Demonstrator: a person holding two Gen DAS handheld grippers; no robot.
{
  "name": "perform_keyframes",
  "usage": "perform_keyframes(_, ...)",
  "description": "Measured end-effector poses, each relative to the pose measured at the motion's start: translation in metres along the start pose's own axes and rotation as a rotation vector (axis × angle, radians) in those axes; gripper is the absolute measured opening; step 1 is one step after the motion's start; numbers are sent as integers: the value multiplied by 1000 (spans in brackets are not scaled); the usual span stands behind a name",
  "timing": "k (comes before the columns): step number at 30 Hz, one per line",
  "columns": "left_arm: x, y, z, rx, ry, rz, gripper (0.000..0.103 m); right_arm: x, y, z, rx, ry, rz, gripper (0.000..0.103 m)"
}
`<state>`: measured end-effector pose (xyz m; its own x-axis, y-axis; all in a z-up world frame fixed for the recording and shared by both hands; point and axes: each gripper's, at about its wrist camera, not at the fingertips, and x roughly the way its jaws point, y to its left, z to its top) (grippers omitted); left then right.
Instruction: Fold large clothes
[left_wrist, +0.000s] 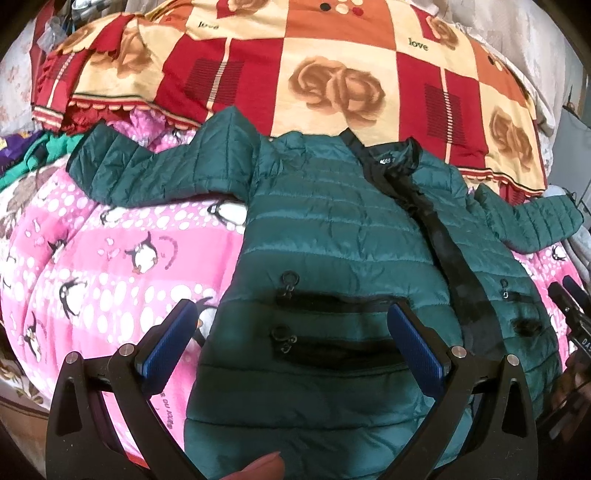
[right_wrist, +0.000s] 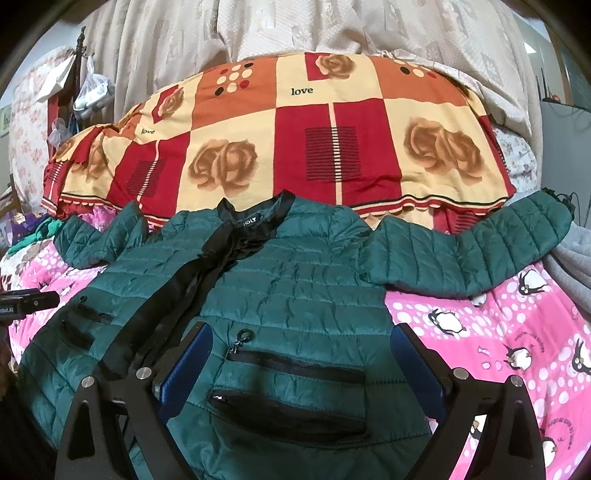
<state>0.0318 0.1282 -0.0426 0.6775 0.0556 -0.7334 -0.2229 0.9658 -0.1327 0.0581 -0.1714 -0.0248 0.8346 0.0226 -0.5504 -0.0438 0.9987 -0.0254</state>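
Note:
A dark green quilted jacket (left_wrist: 332, 229) lies front up and spread out on a pink penguin blanket (left_wrist: 110, 240), with both sleeves out to the sides and a black zipper strip down its middle. My left gripper (left_wrist: 291, 314) hovers open over the jacket's lower left panel, by the zip pockets. In the right wrist view the same jacket (right_wrist: 295, 280) fills the centre. My right gripper (right_wrist: 301, 339) is open above the lower right panel and its pockets. Neither gripper holds any cloth. The other gripper's black body shows at each view's edge (left_wrist: 572, 314).
A red, orange and cream rose-patterned blanket (right_wrist: 295, 140) lies piled behind the jacket. Pale curtains (right_wrist: 295, 29) hang at the back. Loose clothes (left_wrist: 22, 155) lie at the far left, and grey fabric (right_wrist: 576, 258) sits at the right. A fingertip (left_wrist: 266, 469) shows at the bottom.

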Motion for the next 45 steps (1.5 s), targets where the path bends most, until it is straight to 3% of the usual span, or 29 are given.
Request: perform_keyframes(45, 11, -16, -4, 28, 0, -13, 103, -2, 1, -5, -19, 2, -14, 96)
